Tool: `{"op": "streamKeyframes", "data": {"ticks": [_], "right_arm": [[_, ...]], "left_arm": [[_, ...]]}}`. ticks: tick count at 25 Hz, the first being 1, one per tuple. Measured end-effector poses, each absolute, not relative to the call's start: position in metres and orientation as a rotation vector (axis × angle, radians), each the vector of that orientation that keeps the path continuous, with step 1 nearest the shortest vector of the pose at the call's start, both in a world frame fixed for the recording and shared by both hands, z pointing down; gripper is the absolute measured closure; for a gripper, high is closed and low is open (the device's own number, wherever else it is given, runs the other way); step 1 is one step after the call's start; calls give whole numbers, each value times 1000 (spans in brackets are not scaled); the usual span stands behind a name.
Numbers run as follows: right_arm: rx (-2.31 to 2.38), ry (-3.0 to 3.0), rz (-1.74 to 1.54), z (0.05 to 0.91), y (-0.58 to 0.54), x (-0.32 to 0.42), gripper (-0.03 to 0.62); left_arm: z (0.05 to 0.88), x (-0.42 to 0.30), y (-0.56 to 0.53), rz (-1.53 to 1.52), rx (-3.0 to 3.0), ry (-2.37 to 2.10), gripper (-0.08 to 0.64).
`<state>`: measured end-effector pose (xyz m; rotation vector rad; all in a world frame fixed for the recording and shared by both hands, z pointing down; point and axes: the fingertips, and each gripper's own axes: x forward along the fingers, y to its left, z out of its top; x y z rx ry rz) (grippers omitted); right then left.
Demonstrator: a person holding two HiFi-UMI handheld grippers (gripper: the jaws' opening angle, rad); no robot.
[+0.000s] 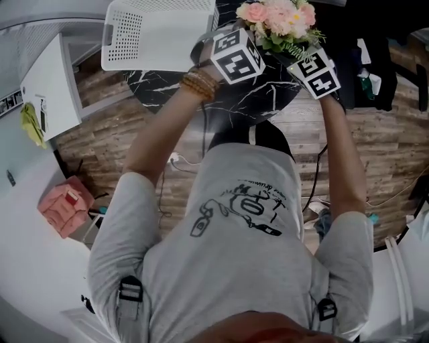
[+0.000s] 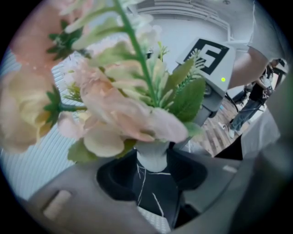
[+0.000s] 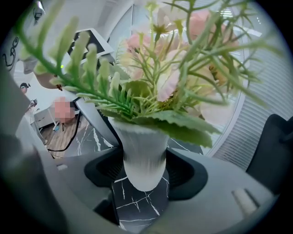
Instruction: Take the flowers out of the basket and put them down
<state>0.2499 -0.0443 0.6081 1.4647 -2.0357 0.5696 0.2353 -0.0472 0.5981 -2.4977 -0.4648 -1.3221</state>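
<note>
Flowers [image 1: 281, 19] held out of the basket [image 1: 157, 33], over the dark surface [image 1: 248, 97]
The left hand-held gripper [image 2: 153, 164] and the right hand-held gripper [image 3: 142, 176] each grip the white vase [image 3: 139, 151] of the flowers, one from each side. The bunch stands upright, just beside the white basket; whether the vase touches the marble surface I cannot tell.

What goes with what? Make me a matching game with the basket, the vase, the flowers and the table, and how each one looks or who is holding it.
1 basket
2 vase
3 flowers
4 table

A black with white veins
B pink and cream
C held between the left claw and the right claw
D white, full of little holes

Pairs: 1-D, 2-C, 3-B, 4-A
</note>
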Motion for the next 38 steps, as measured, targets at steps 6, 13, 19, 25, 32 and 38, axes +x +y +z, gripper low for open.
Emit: {"op": "streamKeyframes", "data": {"ticks": [6,13,19,25,32,38], "right_arm": [[1464,-2039,571,616,-41,247,294],[1463,-2036,568,624,-37,246,295],[1453,-2042,573,629,-37,244,295],[1443,-2038,573,634,-35,243,295],[1442,-2039,578,639,-34,244,295],[1449,-2048,583,639,-34,244,295]], "left_arm": [[606,233,-43,-1329,-2490,-453,359],[614,232,-40,-1331,-2487,-443,359],[619,230,-39,-1334,-2490,-437,360],[624,229,-38,-1339,-2497,-434,360],[628,229,-36,-1340,-2502,-436,361],[629,230,-37,-1336,-2504,-450,362]]}}
